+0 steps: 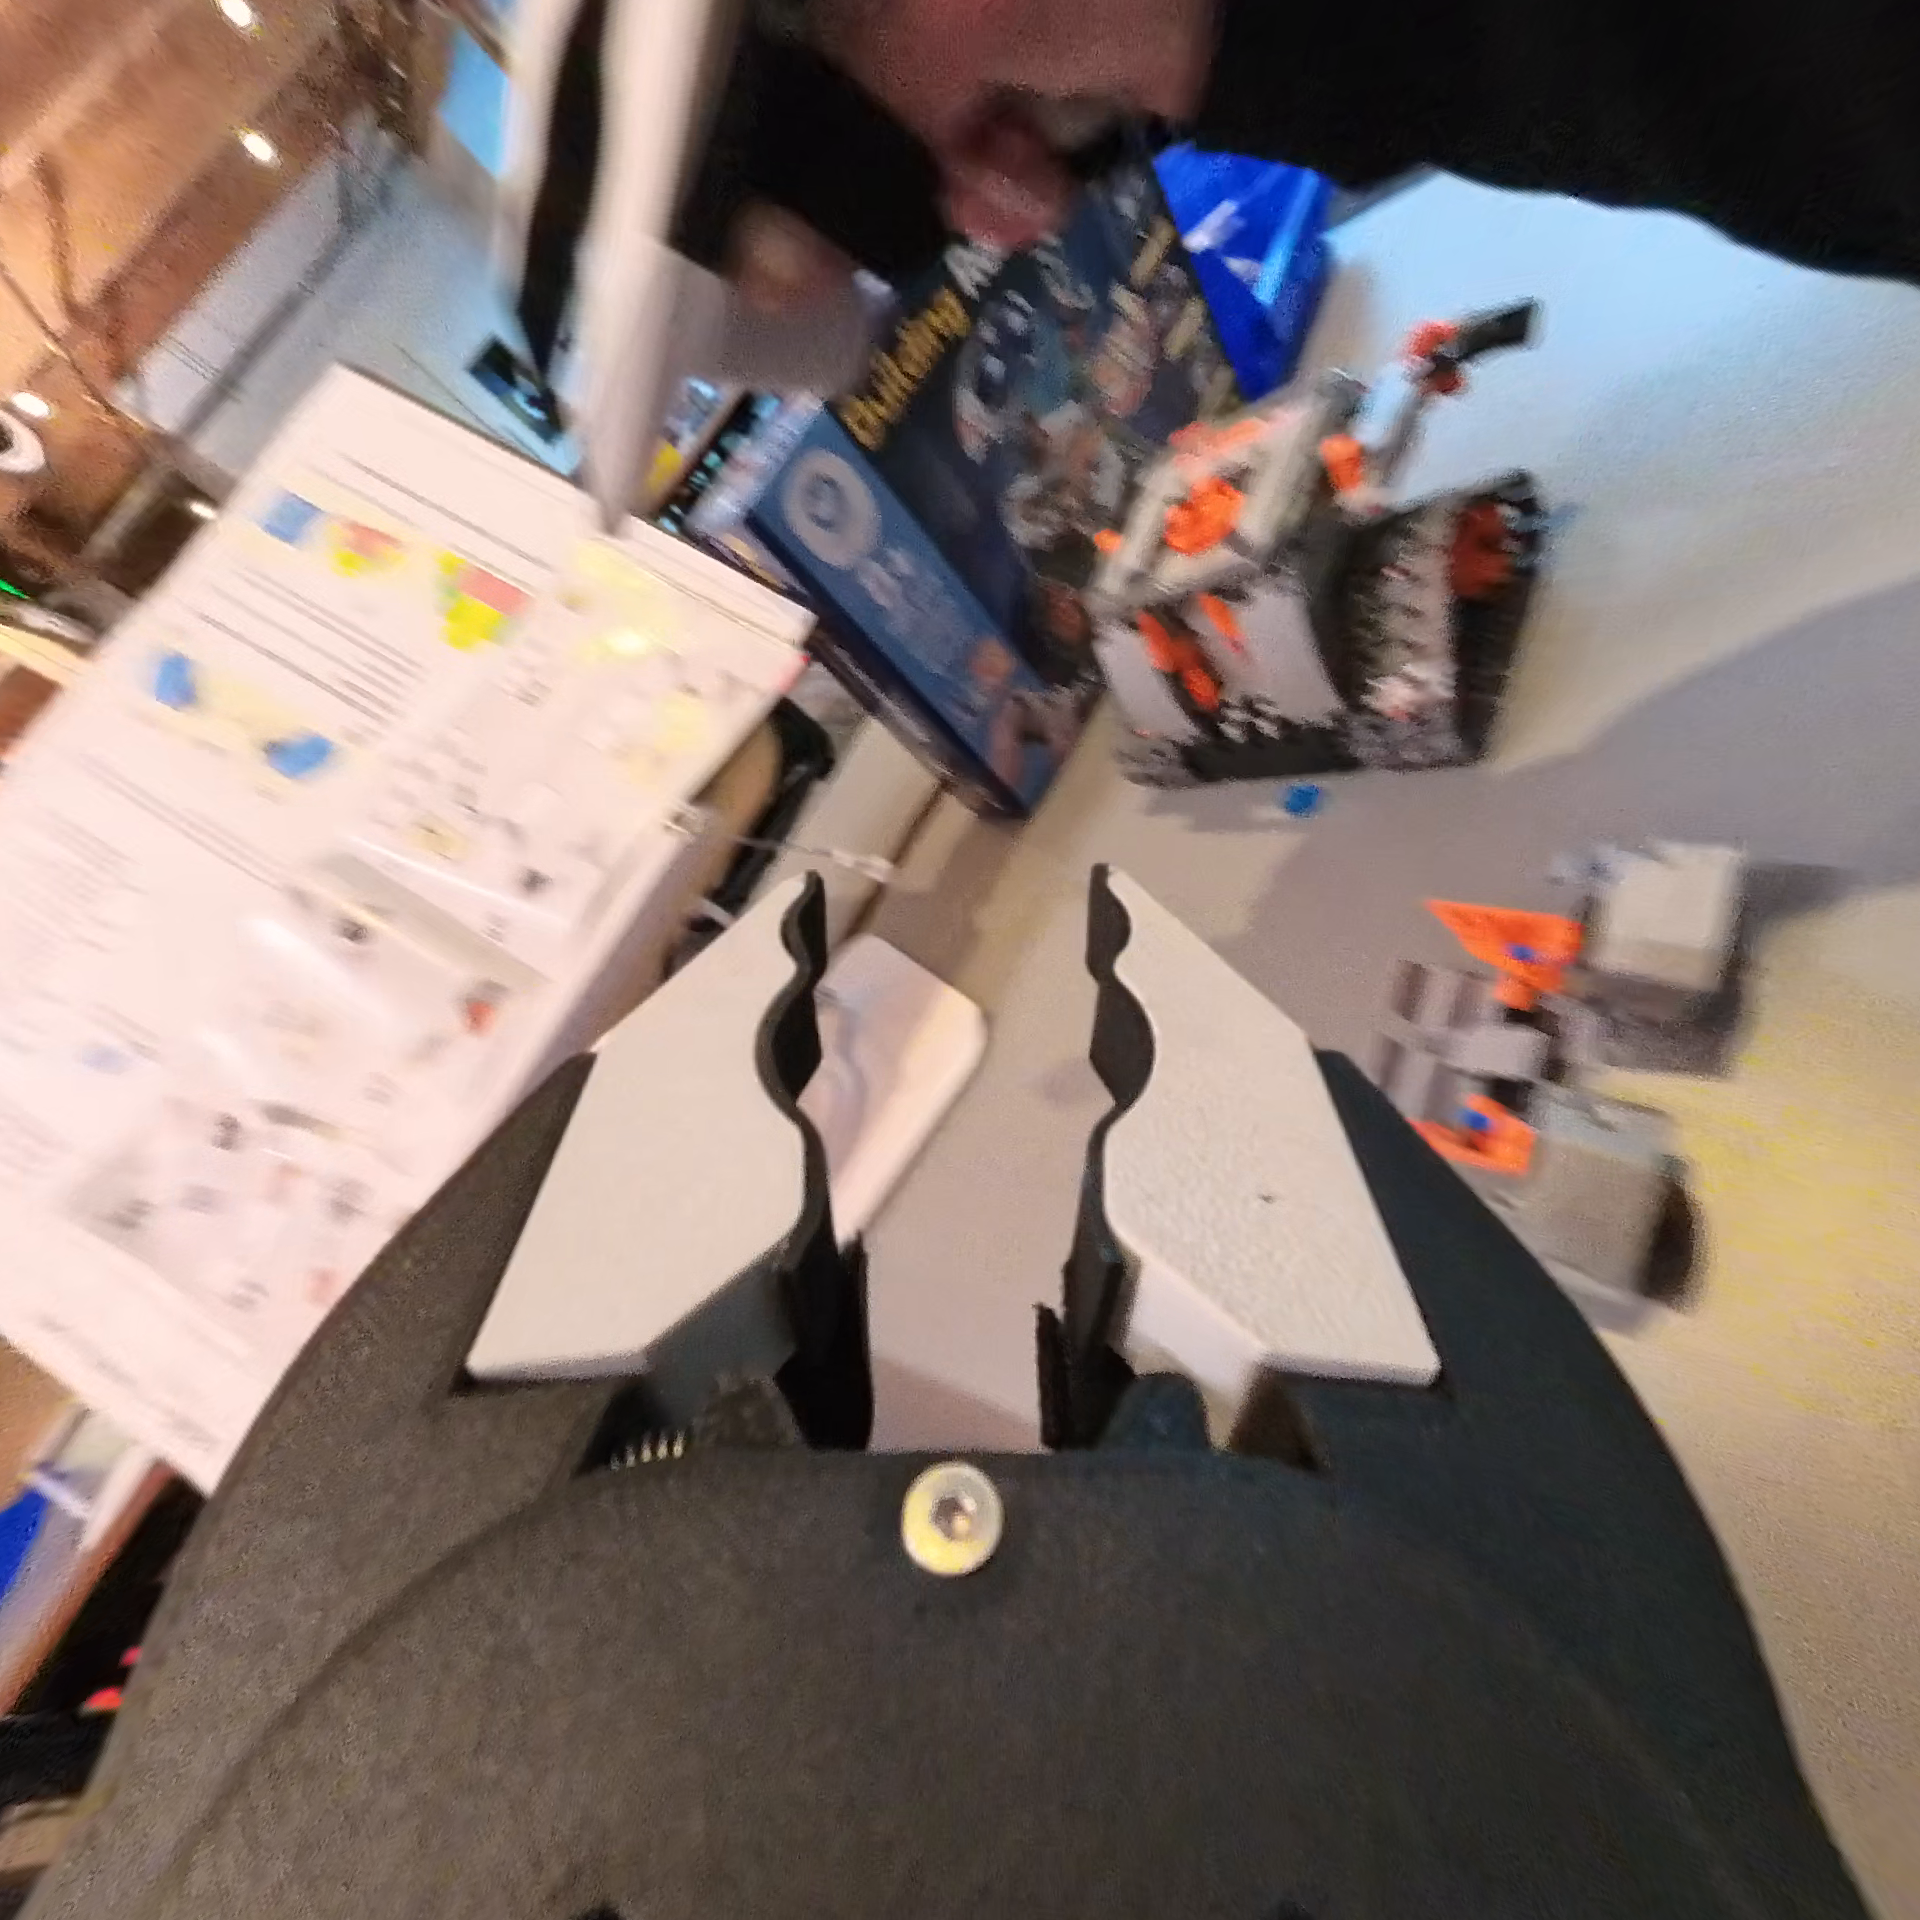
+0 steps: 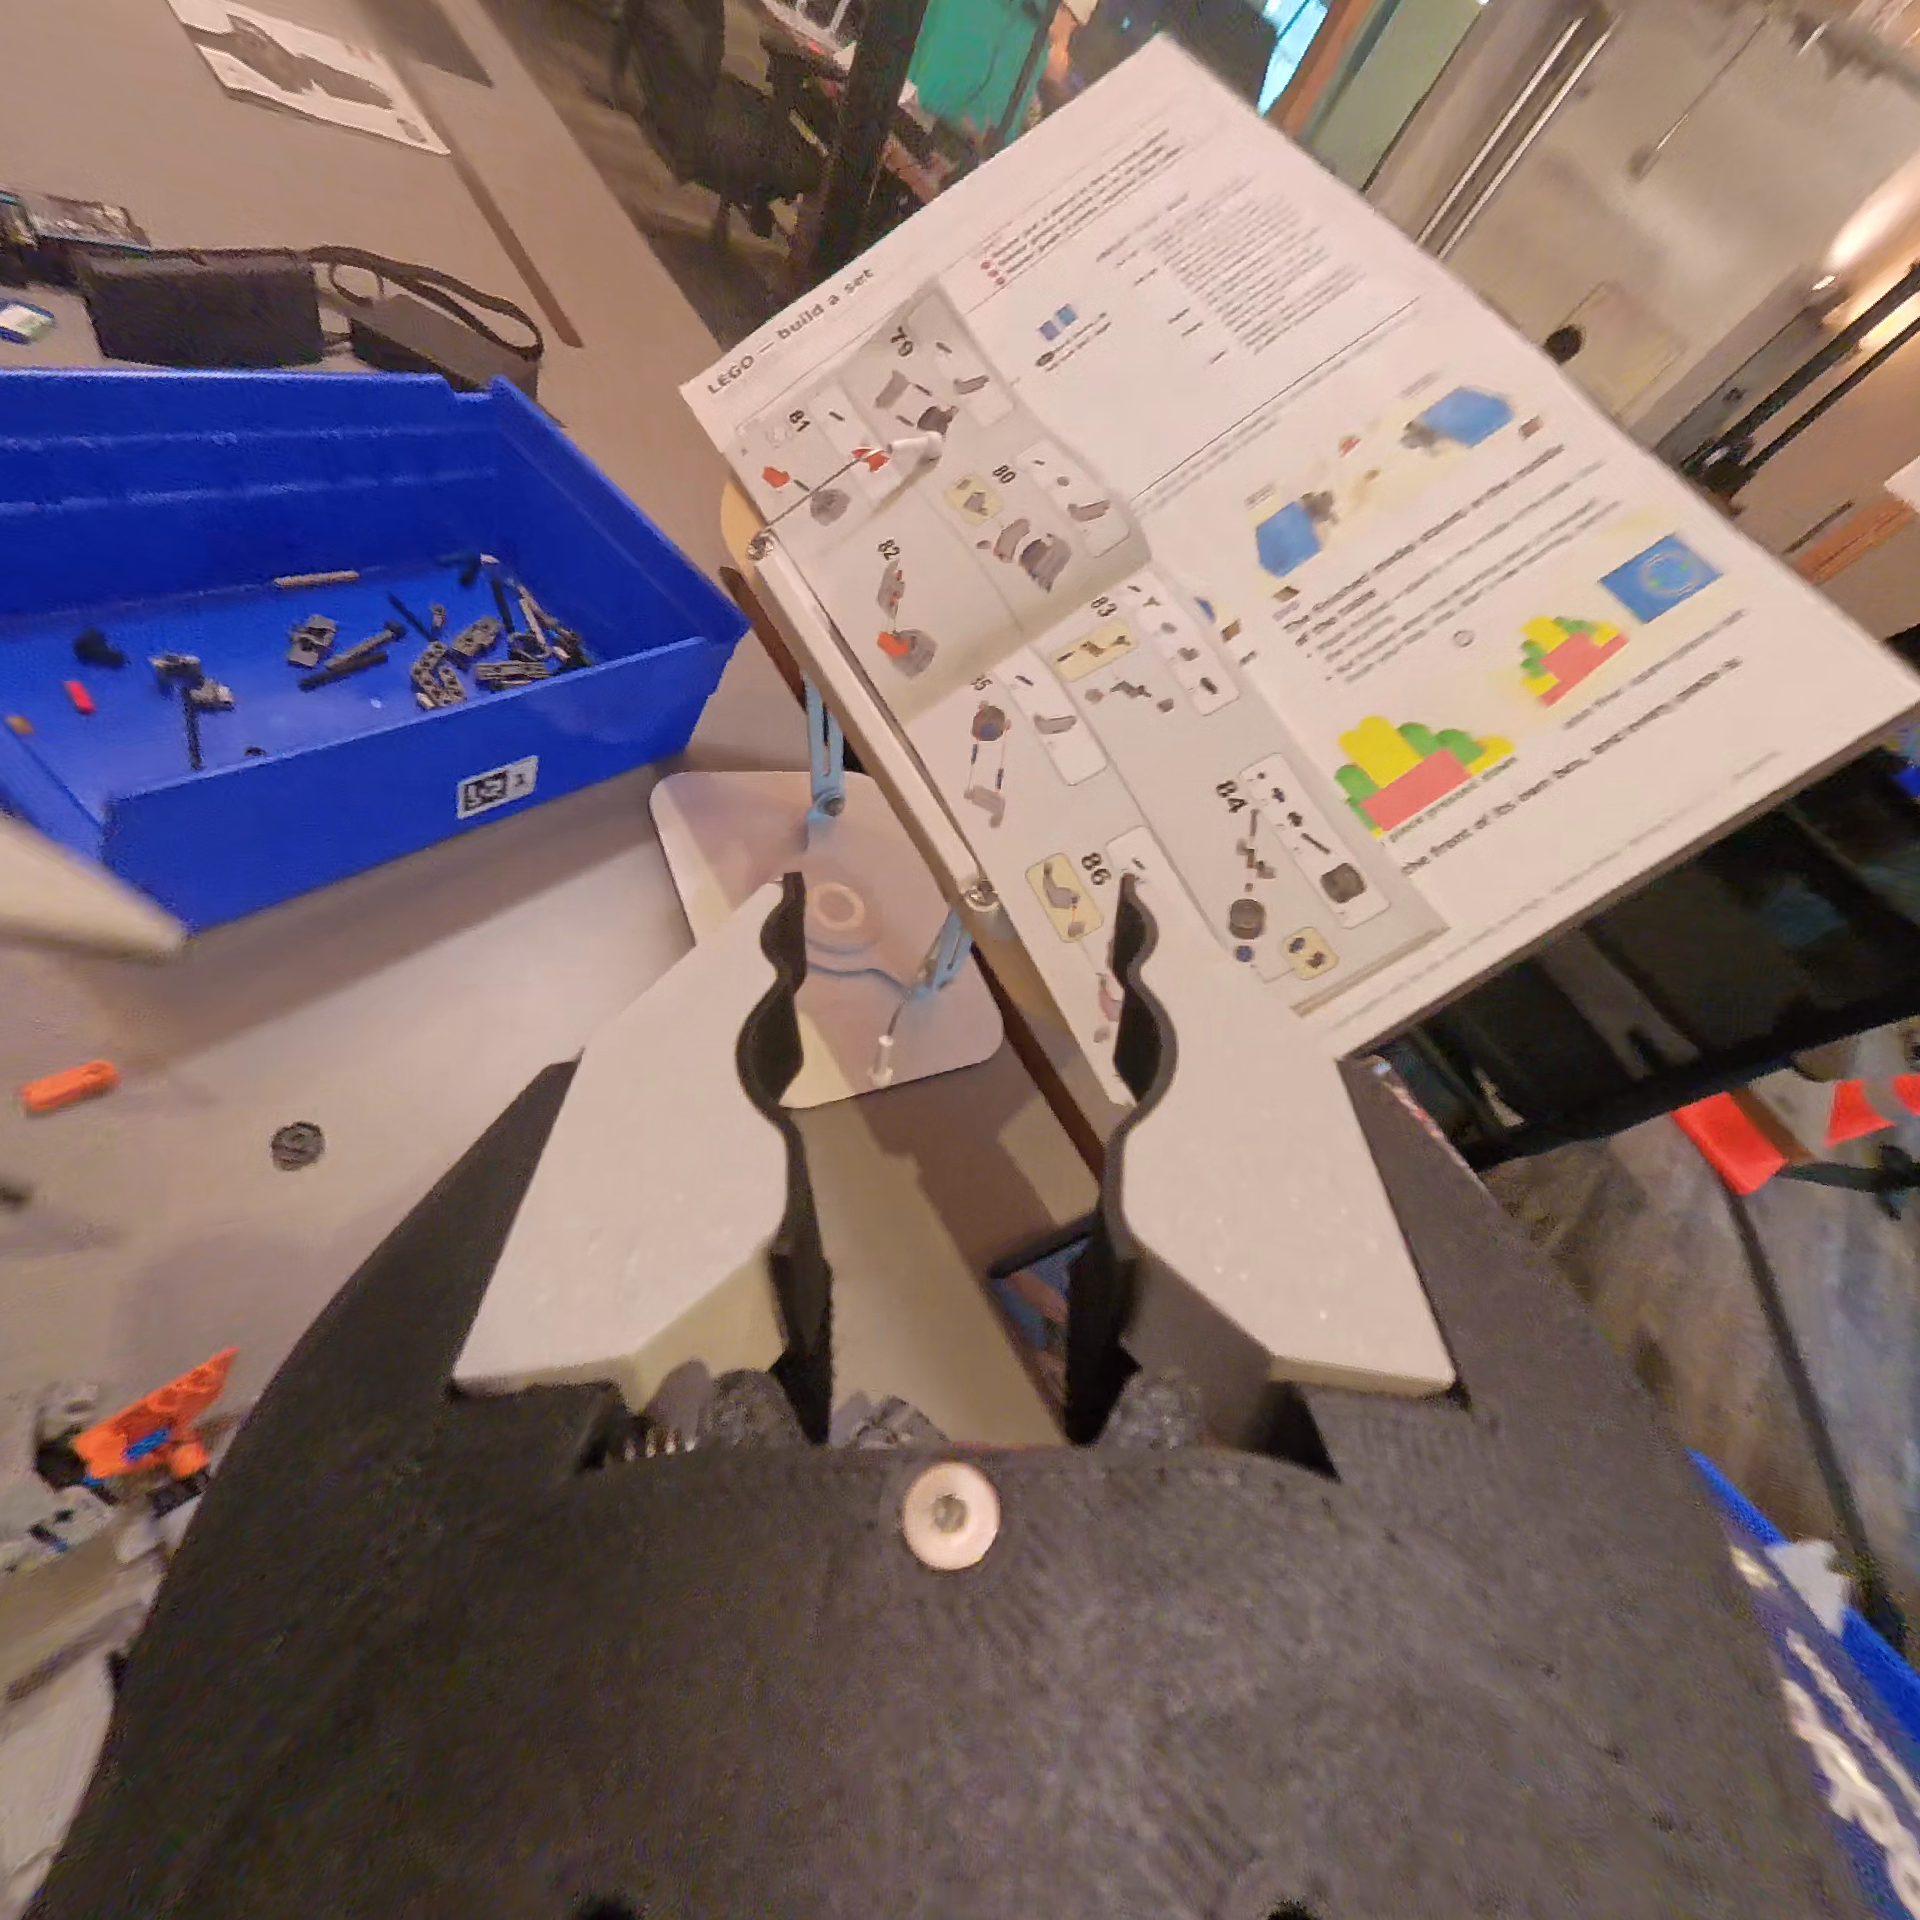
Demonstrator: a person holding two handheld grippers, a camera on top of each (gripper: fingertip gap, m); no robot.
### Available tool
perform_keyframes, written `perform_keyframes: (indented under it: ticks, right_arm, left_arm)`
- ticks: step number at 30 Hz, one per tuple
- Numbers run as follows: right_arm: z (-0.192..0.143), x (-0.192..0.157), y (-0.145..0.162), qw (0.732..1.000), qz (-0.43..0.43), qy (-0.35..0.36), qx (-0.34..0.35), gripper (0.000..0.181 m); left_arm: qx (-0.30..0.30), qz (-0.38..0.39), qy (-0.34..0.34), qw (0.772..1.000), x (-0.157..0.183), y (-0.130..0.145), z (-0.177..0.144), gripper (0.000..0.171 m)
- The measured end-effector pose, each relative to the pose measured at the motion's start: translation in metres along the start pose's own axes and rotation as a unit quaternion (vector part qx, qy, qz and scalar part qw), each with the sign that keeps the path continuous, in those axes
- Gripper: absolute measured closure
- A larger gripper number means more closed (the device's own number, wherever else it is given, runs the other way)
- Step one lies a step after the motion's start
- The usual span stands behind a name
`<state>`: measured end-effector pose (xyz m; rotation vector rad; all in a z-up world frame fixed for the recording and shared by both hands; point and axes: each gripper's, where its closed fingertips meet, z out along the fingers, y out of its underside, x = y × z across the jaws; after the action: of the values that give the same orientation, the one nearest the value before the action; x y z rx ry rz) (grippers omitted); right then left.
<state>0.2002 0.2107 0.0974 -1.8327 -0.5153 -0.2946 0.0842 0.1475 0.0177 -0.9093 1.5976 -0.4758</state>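
Observation:
My left gripper (image 1: 954,902) is open and empty, held in the air over the grey table, pointing at the white base plate (image 1: 902,1070) of a book stand. The printed instruction sheet (image 1: 343,831) on that stand is to its left. My right gripper (image 2: 956,914) is open and empty too, close to the lower edge of the same instruction sheet (image 2: 1299,540) and above the stand's base plate (image 2: 748,831). A tracked grey, black and orange brick model (image 1: 1340,603) stands on the table ahead of the left gripper. The left view is motion-blurred.
A blue bin (image 2: 343,644) with several small dark parts sits left of the stand. A dark blue box (image 1: 987,520) leans beside the model. A smaller grey and orange assembly (image 1: 1538,1070) is at right. Loose orange pieces (image 2: 68,1086) lie on the table. A dark sleeve (image 1: 1558,94) crosses the top.

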Motion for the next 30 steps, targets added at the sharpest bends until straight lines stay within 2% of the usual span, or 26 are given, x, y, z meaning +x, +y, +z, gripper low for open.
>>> perform_keyframes:
  ticks: [3,5,9,13,18,23,27,30]
  right_arm:
    - [-0.016,0.017,0.003,0.999,-0.004,0.032,0.002,0.126]
    - [-0.026,0.022,0.0,0.999,0.01,0.027,0.021,0.128]
    - [-0.037,0.033,-0.003,0.999,0.01,0.035,0.037,0.128]
    - [-0.044,0.042,-0.004,0.998,0.02,0.037,0.051,0.129]
    - [-0.038,0.049,0.005,0.998,0.026,0.037,0.042,0.131]
    - [-0.035,0.045,0.005,0.998,0.026,0.029,0.043,0.132]
    - [-0.035,0.045,0.005,0.998,0.023,0.031,0.042,0.133]
    - [-0.034,0.045,0.006,0.998,0.024,0.03,0.04,0.133]
  left_arm:
    - [-0.006,0.04,-0.018,0.999,-0.057,-0.024,0.032,0.12]
    - [-0.005,0.061,0.008,0.998,-0.075,-0.031,0.068,0.122]
    - [-0.058,0.086,0.034,0.994,-0.093,-0.01,0.144,0.117]
    - [-0.121,0.125,0.035,0.984,-0.101,0.024,0.189,0.117]
    - [-0.14,0.104,0.046,0.984,-0.106,0.048,0.205,0.137]
    - [-0.13,0.097,0.051,0.986,-0.112,0.051,0.206,0.15]
    - [-0.114,0.106,0.065,0.986,-0.107,0.048,0.207,0.13]
    - [-0.118,0.114,0.062,0.985,-0.106,0.051,0.21,0.132]
